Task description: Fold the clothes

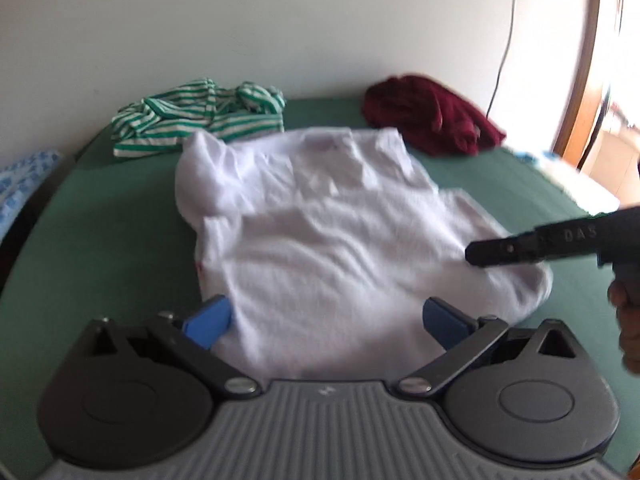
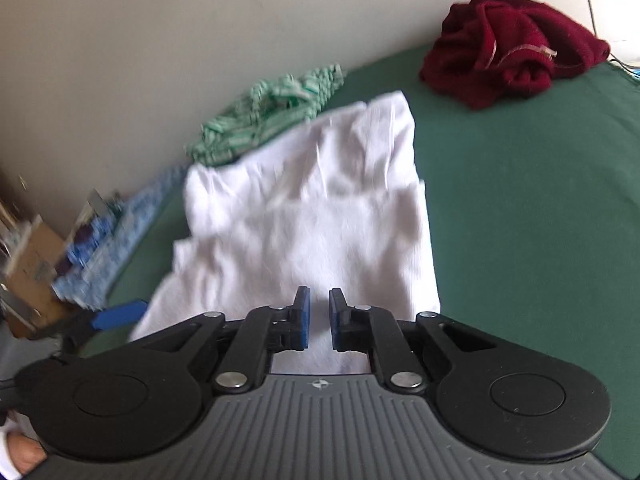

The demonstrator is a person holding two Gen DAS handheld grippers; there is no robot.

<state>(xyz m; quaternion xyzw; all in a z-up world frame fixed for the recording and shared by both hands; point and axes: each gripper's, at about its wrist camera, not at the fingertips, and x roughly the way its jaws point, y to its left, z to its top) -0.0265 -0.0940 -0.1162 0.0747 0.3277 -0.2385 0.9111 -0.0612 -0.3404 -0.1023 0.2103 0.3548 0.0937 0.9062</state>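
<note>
On the green bed cover (image 1: 120,216) a white T-shirt (image 1: 340,240) lies spread flat, its near hem directly in front of the left gripper (image 1: 326,320), whose blue pads stand wide apart at either side of the cloth. From the right, the right gripper (image 2: 319,316) hangs over the shirt's edge, jaws nearly together with a narrow gap, gripping nothing. Beyond the shirt, a green striped garment (image 1: 200,116) and a maroon garment (image 1: 432,116) sit crumpled near the wall
</note>
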